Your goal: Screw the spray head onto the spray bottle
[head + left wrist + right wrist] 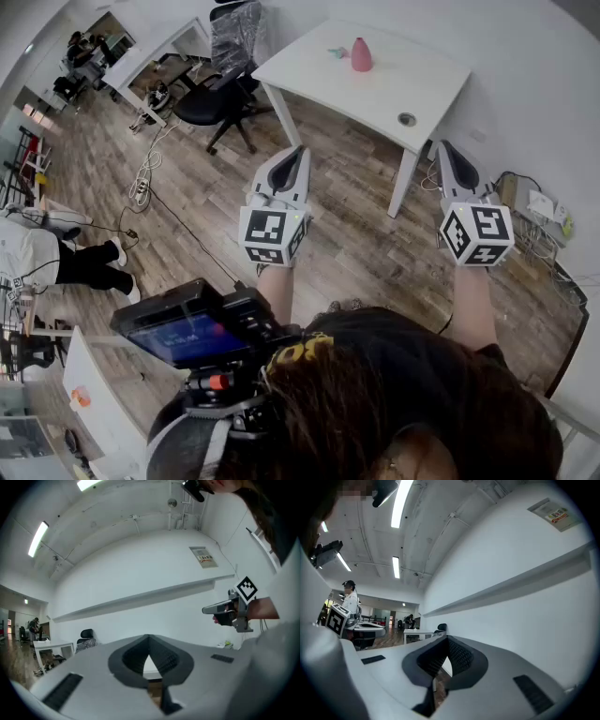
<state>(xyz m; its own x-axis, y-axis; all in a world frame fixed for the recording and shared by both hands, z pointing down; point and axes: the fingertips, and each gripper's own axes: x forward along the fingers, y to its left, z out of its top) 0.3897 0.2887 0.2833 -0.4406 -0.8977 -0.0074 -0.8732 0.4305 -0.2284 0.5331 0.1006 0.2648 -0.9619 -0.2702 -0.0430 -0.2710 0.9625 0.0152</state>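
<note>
— Where are we holding the left gripper?
— Level over the floor, jaws closed on nothing. The pink spray bottle stands ahead on the white surface; our right gripper is likewise closed, empty.

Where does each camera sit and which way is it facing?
Head view: on the person's head, looking down at table and pink bottle; shows hair, forearms, left gripper and right gripper.
Left gripper view: on that gripper, along its shut jaws toward a white wall; right gripper at right.
Right gripper view: on that gripper, along its shut jaws toward the wall; left gripper at left.
Shared: both gripper views see that wall.
</note>
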